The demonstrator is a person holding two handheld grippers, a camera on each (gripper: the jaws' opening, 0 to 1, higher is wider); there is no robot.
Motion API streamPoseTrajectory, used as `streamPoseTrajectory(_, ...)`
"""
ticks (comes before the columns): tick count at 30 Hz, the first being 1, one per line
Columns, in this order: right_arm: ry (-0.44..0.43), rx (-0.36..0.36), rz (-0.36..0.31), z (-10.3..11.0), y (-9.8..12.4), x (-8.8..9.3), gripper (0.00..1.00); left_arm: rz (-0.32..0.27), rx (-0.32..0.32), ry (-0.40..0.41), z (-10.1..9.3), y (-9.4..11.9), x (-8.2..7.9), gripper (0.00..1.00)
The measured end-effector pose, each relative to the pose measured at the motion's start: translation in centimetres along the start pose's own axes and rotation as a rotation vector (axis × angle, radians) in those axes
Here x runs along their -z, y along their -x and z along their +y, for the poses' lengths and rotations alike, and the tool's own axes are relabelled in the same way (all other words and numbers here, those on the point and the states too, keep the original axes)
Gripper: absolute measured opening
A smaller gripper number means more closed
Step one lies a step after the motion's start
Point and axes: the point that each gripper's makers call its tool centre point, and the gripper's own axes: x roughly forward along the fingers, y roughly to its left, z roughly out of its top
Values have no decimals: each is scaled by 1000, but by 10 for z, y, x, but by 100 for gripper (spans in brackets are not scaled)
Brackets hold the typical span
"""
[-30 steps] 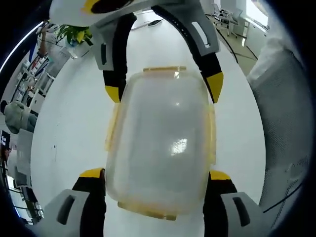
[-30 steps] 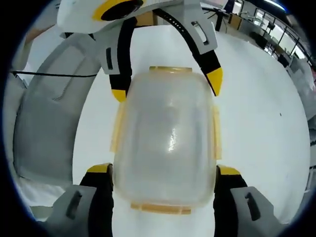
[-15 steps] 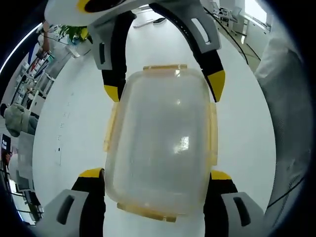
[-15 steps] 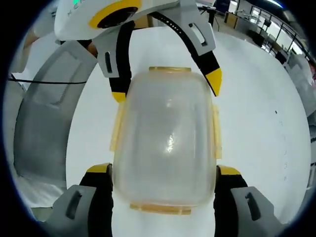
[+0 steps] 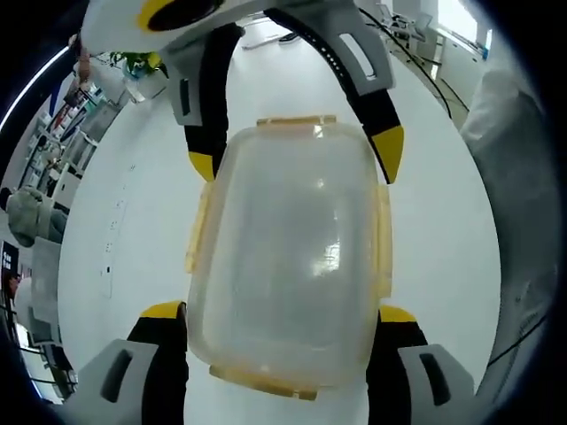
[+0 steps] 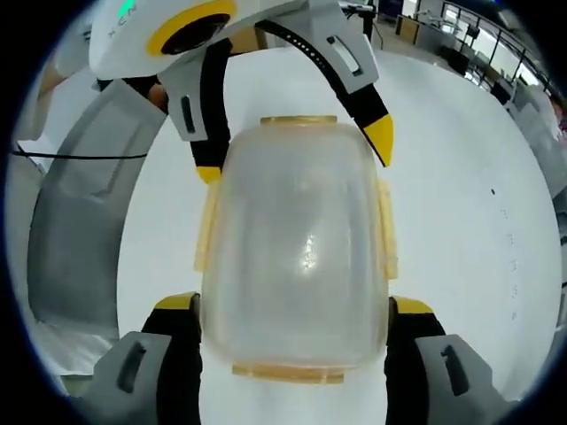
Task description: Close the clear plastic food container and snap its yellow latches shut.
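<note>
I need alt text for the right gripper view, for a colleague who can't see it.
A clear container with yellow latches lies on a white table, with the right gripper's jaws at either side of its near end. The left gripper reaches in from the top, its jaws straddling the far end.

Very little differs from a second ago. In the left gripper view, the clear container (image 5: pixel 288 261) sits a touch lower and fuller between the jaws, its near yellow latch (image 5: pixel 263 384) closer to the bottom edge. The white table (image 5: pixel 133 230) behind has slid, so small dark marks (image 5: pixel 112 246) at the left have come into sight. In the right gripper view, the other gripper (image 6: pixel 292 150) across the container leans further over its far end, and the far latch (image 6: pixel 299 119) lies slightly higher.
</note>
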Motion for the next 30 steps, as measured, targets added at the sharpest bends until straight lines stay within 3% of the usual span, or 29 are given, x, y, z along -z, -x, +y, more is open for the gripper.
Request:
streamPoseTrajectory(13,40,45,-7,1,3,-2,81,5,-6,-31,1,1,1,80)
streamPoseTrajectory(17,87,63,7,3,4,0,81,-21,-15,28,1,6,-1,78)
streamPoseTrajectory(23,74,86,-4,11,15,2,80,-12,-77,44,2,27,6,71)
streamPoseTrajectory(27,73,100,-17,24,24,0,84,-38,-127,157,2,45,13,74)
streamPoseTrajectory(30,76,112,-17,33,30,-1,81,-54,-140,152,-7,58,17,74)
